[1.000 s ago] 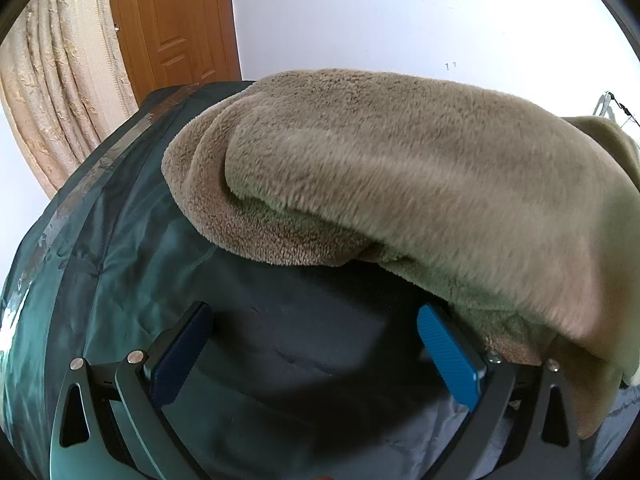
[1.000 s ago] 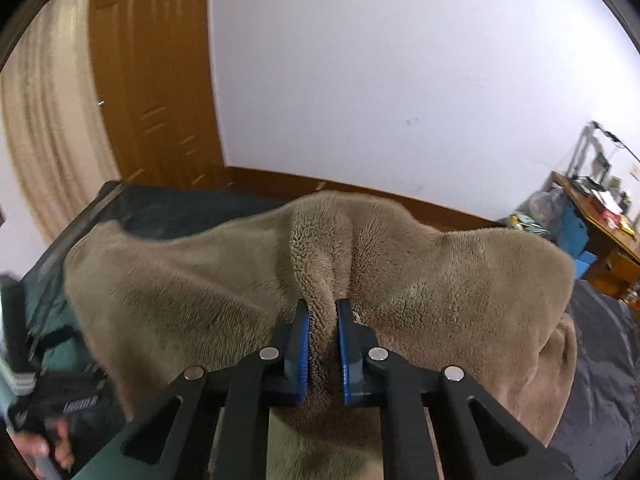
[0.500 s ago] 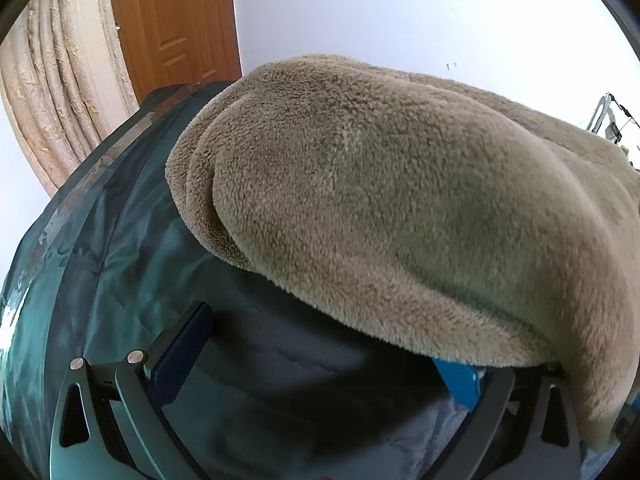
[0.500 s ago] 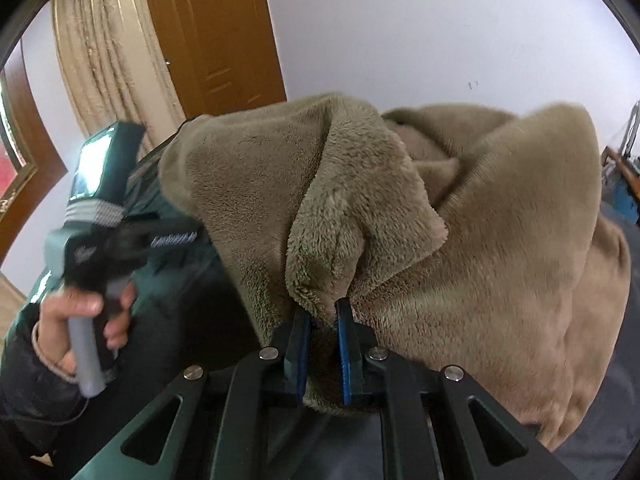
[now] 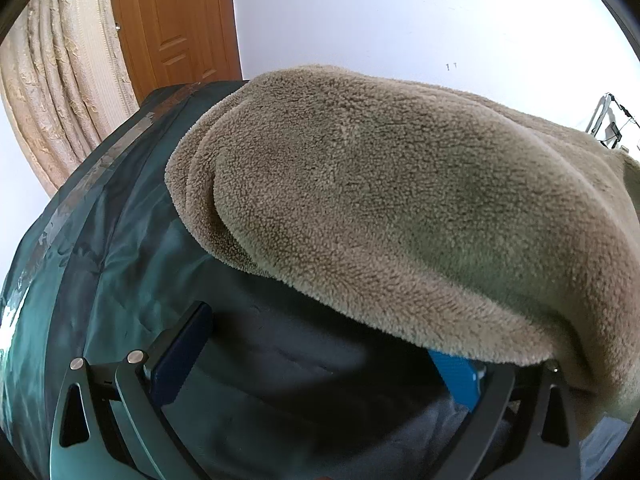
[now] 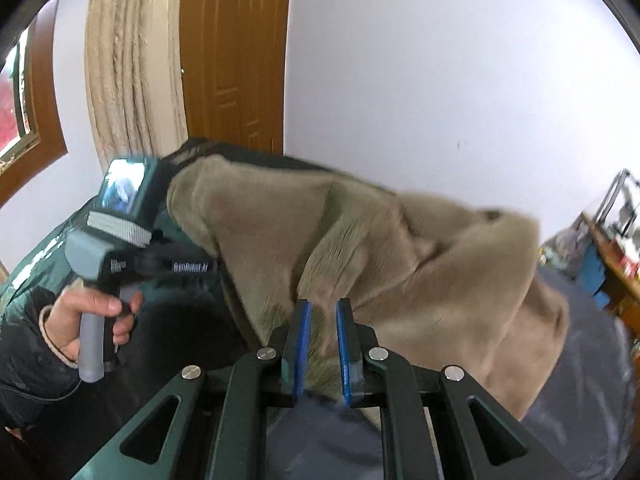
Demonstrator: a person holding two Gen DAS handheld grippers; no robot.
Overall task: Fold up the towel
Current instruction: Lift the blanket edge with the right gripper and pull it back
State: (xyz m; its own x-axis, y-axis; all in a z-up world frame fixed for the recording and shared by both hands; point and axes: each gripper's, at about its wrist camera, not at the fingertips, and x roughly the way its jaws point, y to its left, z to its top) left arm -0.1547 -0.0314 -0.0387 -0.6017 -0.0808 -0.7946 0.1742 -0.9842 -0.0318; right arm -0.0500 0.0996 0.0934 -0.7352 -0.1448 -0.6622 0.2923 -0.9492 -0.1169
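Fleece-like and tan, the towel (image 5: 400,200) fills most of the left wrist view, heaped in a rounded double layer on a dark green bedcover (image 5: 120,240). Its near edge droops over the right-hand finger of the left gripper (image 5: 320,354), covering the top of that blue pad (image 5: 456,376). The other pad (image 5: 180,356) stands well apart from it with bare bedcover between — the claw is spread wide and clamps nothing. Beyond the towel stand a wooden door (image 5: 176,28), a beige curtain (image 5: 52,92) to the door's left, and a white wall (image 5: 400,12) to its right.

From the right wrist view, the towel (image 6: 400,248) is blurred and bunched, rising from the bed just ahead of the right gripper (image 6: 322,340). The two blue pads (image 6: 302,344) sit close together with a narrow gap, and a strip of tan pile shows in that gap — whether the fabric is actually pinched or only lies behind the pads I cannot tell. Left of the towel, a person's hand (image 6: 92,316) in a dark sleeve grips the handle of the left gripper (image 6: 192,268), whose front end is tucked under the towel's edge. The door (image 6: 236,52) and curtain (image 6: 132,60) stand behind the towel; a cluttered desk (image 6: 616,264) sits at its far right.
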